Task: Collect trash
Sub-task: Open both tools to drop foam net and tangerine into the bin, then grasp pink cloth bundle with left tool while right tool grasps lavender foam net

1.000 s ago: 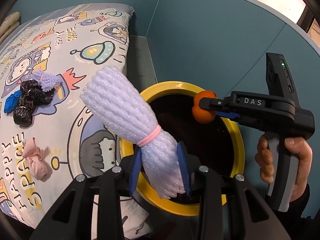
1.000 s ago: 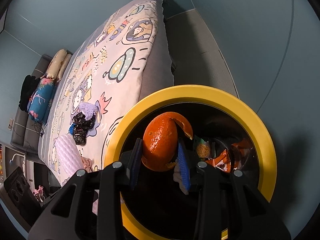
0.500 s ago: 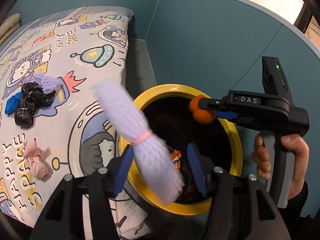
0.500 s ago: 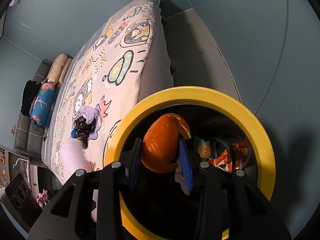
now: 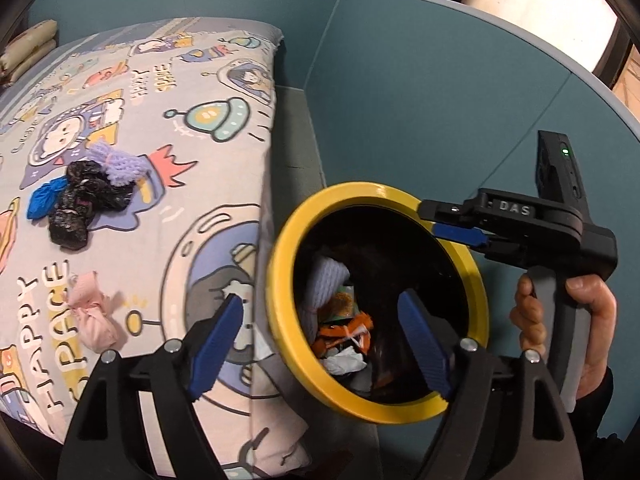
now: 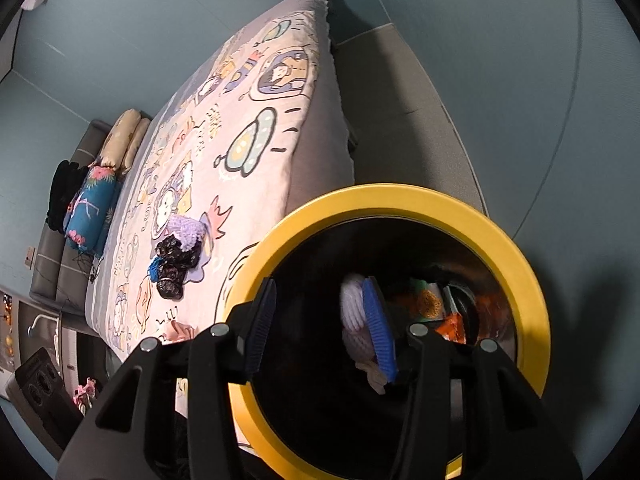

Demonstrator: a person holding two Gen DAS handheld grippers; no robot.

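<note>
A black bin with a yellow rim point(image 5: 376, 194) point(image 6: 404, 200) stands beside the bed. The white foam net point(image 5: 326, 280) point(image 6: 354, 306) lies inside it among orange and white wrappers point(image 5: 344, 330). My left gripper point(image 5: 320, 336) is open and empty just above the bin's near rim. My right gripper point(image 6: 320, 324) is open and empty over the bin; it also shows in the left wrist view point(image 5: 460, 226) at the bin's far rim. On the bed lie black bags point(image 5: 86, 202) point(image 6: 174, 264), a purple foam net point(image 5: 120, 164) point(image 6: 188, 230), a blue scrap point(image 5: 42, 198) and a pink wad point(image 5: 94, 320).
The bed has a cartoon space-print sheet point(image 5: 168, 120) point(image 6: 248, 120) left of the bin. Teal walls point(image 5: 420, 100) close in behind and right of the bin. Pillows point(image 6: 96, 200) lie at the bed's far end. A person's hand point(image 5: 592, 308) holds the right gripper.
My left gripper opened and the white foam net dropped into the bin. My right gripper opened and the orange peel is no longer between its fingers.
</note>
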